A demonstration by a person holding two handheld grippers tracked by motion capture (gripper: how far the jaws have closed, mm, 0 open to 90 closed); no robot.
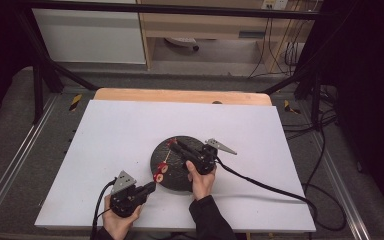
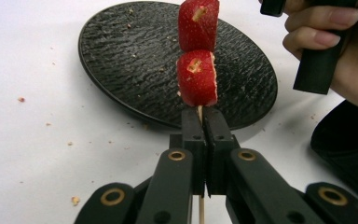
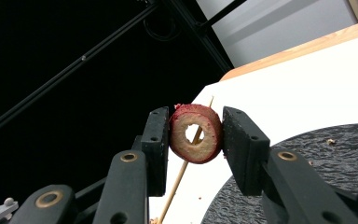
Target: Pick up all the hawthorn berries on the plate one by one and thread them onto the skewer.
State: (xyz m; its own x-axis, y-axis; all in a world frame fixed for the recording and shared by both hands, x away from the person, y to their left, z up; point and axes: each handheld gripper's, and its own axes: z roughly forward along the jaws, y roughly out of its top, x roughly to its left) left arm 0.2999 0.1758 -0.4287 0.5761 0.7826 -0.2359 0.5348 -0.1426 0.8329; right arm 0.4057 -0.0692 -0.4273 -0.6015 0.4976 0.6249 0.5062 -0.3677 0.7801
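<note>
A white counter [image 1: 105, 150] carries a round black plate [image 1: 166, 176] with a rough, ridged surface, set a little right of the middle and toward the person's edge. Small crumbs lie scattered on the white top around the plate in the left gripper view.

The person's right hand [image 1: 200, 181] reaches over the near side of the plate and holds the right claw [image 1: 176, 144] above it. In the right gripper view its two black jaws press on either side of a ring-shaped fruit slice [image 3: 196, 133], red at the rim, pale inside, with a hole through the middle. A thin wooden skewer [image 3: 185, 167] passes behind the hole in the slice.

The left hand [image 1: 116, 220] sits near the front edge of the counter, holding the left claw [image 1: 152, 187], which points toward the plate's near left edge. Its jaws are closed tight on the skewer, clamping the stick just below two red strawberry pieces [image 2: 196, 77] threaded one above the other. The fruit stands up over the plate's near rim, the lower piece just beside the jaw tips.
</note>
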